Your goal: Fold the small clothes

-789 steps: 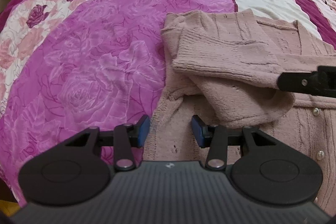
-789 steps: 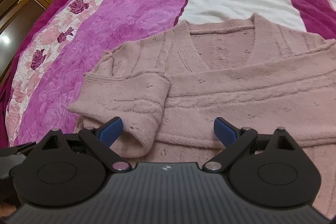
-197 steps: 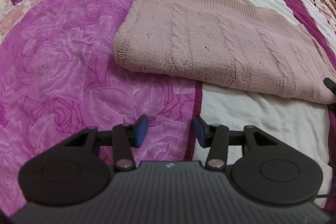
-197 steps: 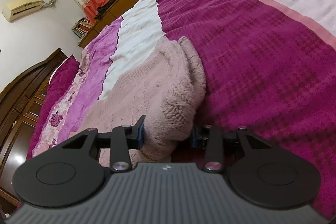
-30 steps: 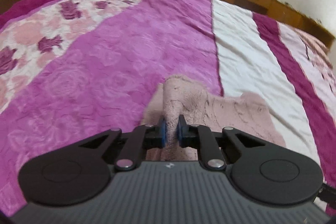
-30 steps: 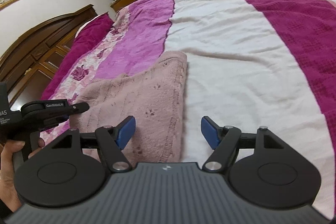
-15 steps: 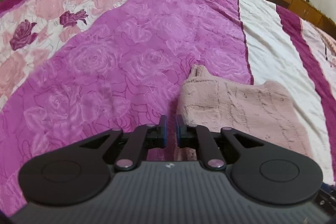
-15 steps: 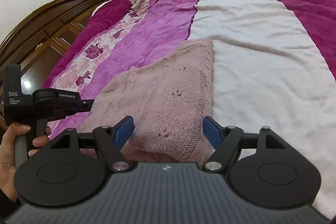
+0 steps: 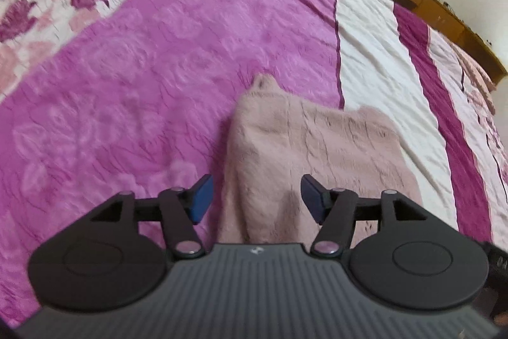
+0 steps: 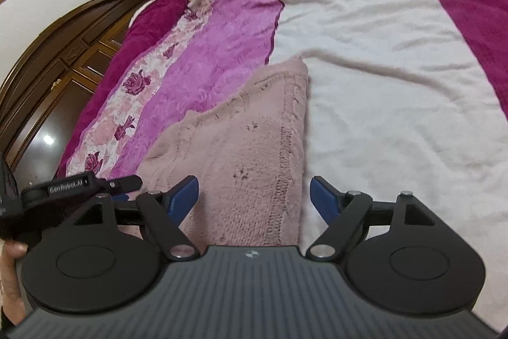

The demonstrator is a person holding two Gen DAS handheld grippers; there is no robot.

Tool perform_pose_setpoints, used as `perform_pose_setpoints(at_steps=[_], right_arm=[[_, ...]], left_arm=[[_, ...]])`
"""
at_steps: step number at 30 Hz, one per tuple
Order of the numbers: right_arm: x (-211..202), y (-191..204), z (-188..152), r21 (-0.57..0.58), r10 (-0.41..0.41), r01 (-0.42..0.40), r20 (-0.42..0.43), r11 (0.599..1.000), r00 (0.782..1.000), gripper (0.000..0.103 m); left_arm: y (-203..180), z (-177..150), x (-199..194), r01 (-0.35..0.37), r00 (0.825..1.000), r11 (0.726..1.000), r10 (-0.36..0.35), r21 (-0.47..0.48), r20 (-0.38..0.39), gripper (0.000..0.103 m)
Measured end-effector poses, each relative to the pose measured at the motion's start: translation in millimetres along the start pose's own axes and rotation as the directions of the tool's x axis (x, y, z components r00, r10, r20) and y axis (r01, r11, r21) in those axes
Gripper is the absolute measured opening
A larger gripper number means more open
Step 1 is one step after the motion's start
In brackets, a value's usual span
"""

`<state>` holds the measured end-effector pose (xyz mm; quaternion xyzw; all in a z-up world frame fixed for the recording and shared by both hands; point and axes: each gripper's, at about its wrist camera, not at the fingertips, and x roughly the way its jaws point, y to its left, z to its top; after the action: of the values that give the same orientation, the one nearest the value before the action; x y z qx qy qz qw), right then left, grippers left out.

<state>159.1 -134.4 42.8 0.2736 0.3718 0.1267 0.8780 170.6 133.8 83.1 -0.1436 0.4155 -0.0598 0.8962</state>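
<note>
the folded pink sweater (image 9: 317, 148) lies mid-frame on the bed (image 9: 127, 84). both the left hand-held gripper (image 9: 255, 197) and right hand-held gripper (image 10: 254, 199) are opening, gripping nothing. wooden cabinets (image 10: 47, 59) fill the upper left.

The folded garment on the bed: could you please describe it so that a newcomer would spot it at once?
Start from the big bed with its striped bedspread. Where the bright purple rose-textured stripe meets the white stripe lies the folded sweater, just ahead of both grippers. It is the only dusty-pink, fuzzy knitted piece there, a thick raised bundle on the flat cover.
</note>
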Motion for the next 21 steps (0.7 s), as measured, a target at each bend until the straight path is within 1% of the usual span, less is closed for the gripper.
perform_pose_setpoints(at_steps=[3,5,7,8,10,11,12,13,14,15,16,17,18,19,20,21], right_arm=[[10.0,-4.0,1.7,0.004,0.015,-0.014,-0.034,1.0,0.999,0.087],[18.6,-7.3,2.0,0.014,0.029,-0.028,-0.059,0.999,0.998,0.087],[28.6,-11.4,3.4,0.038,0.053,-0.05,-0.087,0.998,0.995,0.087],[33.8,-13.2,3.9,0.054,0.066,-0.061,-0.102,0.997,0.993,0.087],[45.0,-16.7,3.4,0.092,0.104,-0.092,-0.136,0.992,0.985,0.088],[49.9,-18.1,2.9,0.108,0.114,-0.098,-0.146,0.989,0.983,0.088],[54.0,-19.0,2.3,0.12,0.123,-0.106,-0.15,0.987,0.981,0.088],[57.1,-18.9,1.8,0.127,0.13,-0.111,-0.15,0.986,0.98,0.088],[58.4,-18.7,1.9,0.134,0.132,-0.112,-0.147,0.985,0.98,0.087],[58.8,-18.7,2.2,0.143,0.136,-0.116,-0.14,0.983,0.981,0.084],[58.7,-17.9,2.3,0.148,0.143,-0.122,-0.138,0.981,0.98,0.081],[57.8,-16.5,2.7,0.144,0.143,-0.124,-0.133,0.982,0.981,0.07],[56.1,-14.6,3.4,0.134,0.139,-0.122,-0.126,0.983,0.982,0.064],[53.6,-11.4,4.8,0.115,0.14,-0.126,-0.121,0.985,0.983,0.062],[50.0,-7.5,6.4,0.093,0.138,-0.127,-0.115,0.987,0.984,0.058],[46.1,-3.1,8.4,0.073,0.14,-0.132,-0.109,0.989,0.984,0.056]], left_arm=[[0.6,-5.7,9.6,-0.023,0.999,1.0,0.023,0.001,-0.03,0.062],[2.4,-8.7,16.4,-0.025,0.998,1.0,0.025,0.004,-0.054,0.069],[3.7,-10.6,23.3,-0.039,0.997,0.999,0.04,0.012,-0.072,0.073],[5.4,-10.9,25.4,-0.031,0.996,1.0,0.031,0.003,-0.079,0.073],[10.9,-9.9,28.4,0.013,0.995,0.999,-0.018,-0.043,-0.1,0.071],[14.7,-9.2,31.0,0.052,0.991,0.996,-0.061,-0.077,-0.116,0.071],[18.2,-9.3,34.1,0.095,0.985,0.989,-0.111,-0.117,-0.134,0.071],[21.9,-10.6,38.0,0.142,0.974,0.977,-0.167,-0.161,-0.152,0.07],[24.3,-12.6,40.8,0.166,0.968,0.968,-0.197,-0.189,-0.157,0.07],[24.6,-14.3,41.3,0.172,0.968,0.967,-0.201,-0.189,-0.15,0.07],[24.3,-15.3,40.8,0.18,0.968,0.968,-0.206,-0.176,-0.142,0.063],[24.2,-16.2,38.9,0.195,0.967,0.966,-0.218,-0.172,-0.131,0.053],[23.9,-16.3,36.7,0.207,0.966,0.963,-0.229,-0.171,-0.123,0.049],[23.1,-16.3,33.6,0.214,0.965,0.963,-0.235,-0.166,-0.115,0.042],[22.6,-16.2,29.8,0.22,0.965,0.962,-0.239,-0.163,-0.109,0.04],[22.2,-16.2,26.5,0.229,0.963,0.96,-0.248,-0.164,-0.106,0.039]])
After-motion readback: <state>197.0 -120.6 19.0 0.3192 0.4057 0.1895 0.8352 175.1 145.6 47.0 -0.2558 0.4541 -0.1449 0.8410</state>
